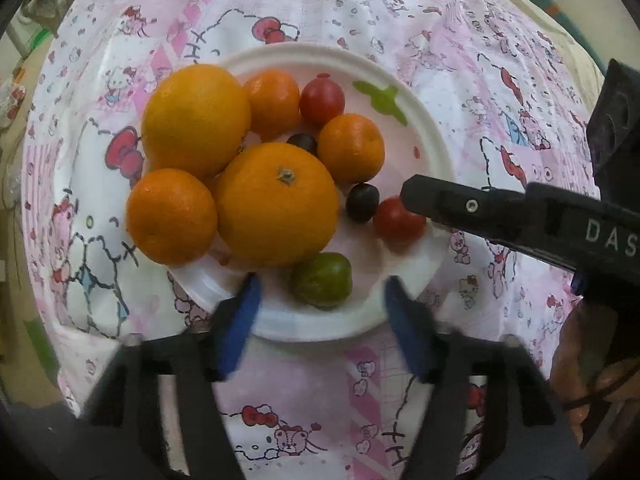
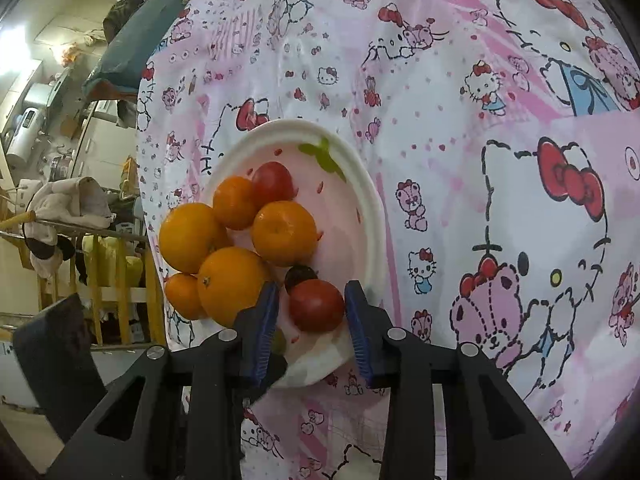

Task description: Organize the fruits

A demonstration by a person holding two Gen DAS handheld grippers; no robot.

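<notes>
Right wrist view: right gripper [image 2: 311, 312] jaws straddle a red fruit [image 2: 316, 305] on the white plate [image 2: 370, 216], pads apart from it. Left gripper [image 1: 322, 300] jaws stand wide around a green fruit [image 1: 322, 280], not touching.

Pink cartoon-print tablecloth [image 1: 460, 80], clothes on a rack [image 2: 68, 204], cluttered shelves [image 2: 32, 120]

Pink cartoon-print tablecloth [image 2: 460, 128]; cluttered shelves [image 2: 36, 128] and yellow wooden rack [image 2: 120, 280] beyond.
</notes>
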